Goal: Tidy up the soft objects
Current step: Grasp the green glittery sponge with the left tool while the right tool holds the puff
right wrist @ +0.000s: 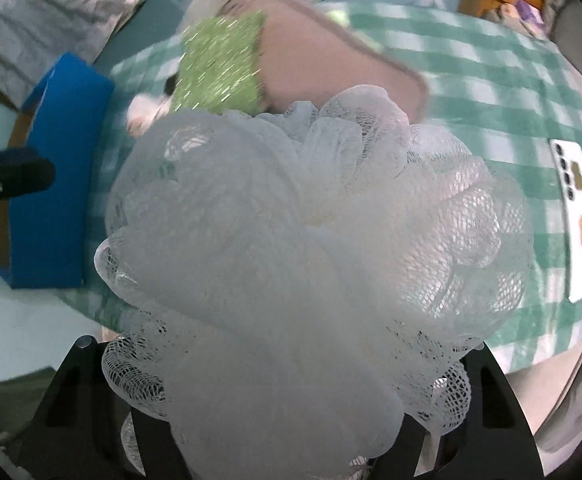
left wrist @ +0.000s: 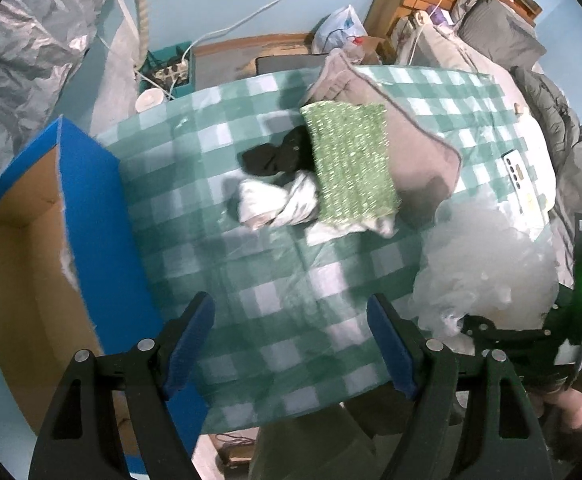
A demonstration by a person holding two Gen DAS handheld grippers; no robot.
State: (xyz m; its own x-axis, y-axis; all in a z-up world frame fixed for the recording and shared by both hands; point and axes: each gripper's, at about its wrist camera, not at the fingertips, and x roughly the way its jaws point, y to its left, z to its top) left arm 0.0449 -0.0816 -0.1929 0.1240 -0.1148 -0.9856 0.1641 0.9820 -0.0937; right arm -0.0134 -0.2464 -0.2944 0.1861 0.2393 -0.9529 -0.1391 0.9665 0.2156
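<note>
Right tongs (right wrist: pixel 291 420) around unlabelled mesh pouf (right wrist: pixel 311 240)

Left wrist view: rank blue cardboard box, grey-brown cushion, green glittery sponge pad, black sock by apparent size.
1. blue cardboard box, though it sits nearest the lens, which inflates it
2. grey-brown cushion, partly covered by the pad
3. green glittery sponge pad
4. black sock, partly hidden under the pad
</note>
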